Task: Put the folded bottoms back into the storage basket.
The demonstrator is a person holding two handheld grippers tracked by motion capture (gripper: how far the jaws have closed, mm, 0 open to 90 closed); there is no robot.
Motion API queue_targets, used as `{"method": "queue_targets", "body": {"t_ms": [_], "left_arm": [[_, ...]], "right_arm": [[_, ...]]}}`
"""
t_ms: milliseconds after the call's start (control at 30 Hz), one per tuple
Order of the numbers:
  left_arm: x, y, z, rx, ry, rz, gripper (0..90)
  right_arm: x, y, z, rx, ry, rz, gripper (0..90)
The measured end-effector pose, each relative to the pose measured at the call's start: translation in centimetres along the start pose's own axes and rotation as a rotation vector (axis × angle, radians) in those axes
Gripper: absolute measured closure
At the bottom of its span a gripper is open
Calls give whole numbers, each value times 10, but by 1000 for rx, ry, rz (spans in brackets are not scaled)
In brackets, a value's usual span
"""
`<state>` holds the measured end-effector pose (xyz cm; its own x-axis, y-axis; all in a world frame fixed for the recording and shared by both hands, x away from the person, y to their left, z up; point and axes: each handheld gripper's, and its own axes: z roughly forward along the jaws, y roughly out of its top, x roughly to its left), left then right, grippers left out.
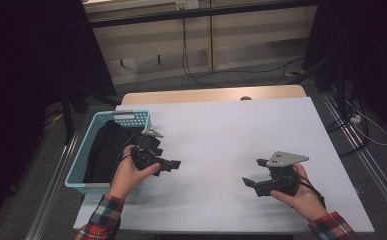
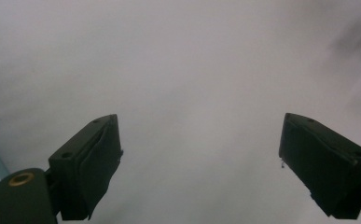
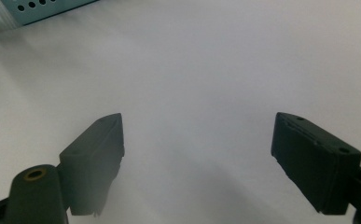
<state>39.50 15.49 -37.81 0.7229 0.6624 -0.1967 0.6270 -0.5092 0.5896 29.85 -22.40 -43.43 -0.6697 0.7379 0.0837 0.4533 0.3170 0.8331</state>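
We are working over the white table top (image 1: 221, 130). The dark soft cloth (image 1: 106, 150) is lying in the light-blue perforated plastic basket (image 1: 81, 165); likely limp and light, best pinched at a raised fold. We are holding left gripper (image 1: 173, 164) and right gripper (image 1: 251, 182) spread, empty.

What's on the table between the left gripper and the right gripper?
Nothing: in the high view the white table top lies bare between the left gripper and the right gripper, both open and empty.

Perforated plastic basket (image 1: 81, 172) holds black cloth (image 1: 106, 150); matt white table (image 1: 221, 130).
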Motion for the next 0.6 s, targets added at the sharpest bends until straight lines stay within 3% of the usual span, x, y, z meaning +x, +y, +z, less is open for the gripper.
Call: {"method": "queue_targets", "body": {"t_ms": [67, 367, 467, 600], "left_arm": [[-2, -3, 2, 11, -1, 11, 127], [-1, -23, 6, 5, -29, -10, 113], [-1, -29, 6, -5, -32, 21, 122], [-3, -32, 5, -10, -44, 28, 111]], "right_arm": [[-1, -2, -2, 3, -2, 1, 171], [-4, -11, -11, 17, -8, 4, 168], [-5, -13, -12, 22, -13, 4, 167], [-5, -13, -12, 18, -13, 3, 166]]}}
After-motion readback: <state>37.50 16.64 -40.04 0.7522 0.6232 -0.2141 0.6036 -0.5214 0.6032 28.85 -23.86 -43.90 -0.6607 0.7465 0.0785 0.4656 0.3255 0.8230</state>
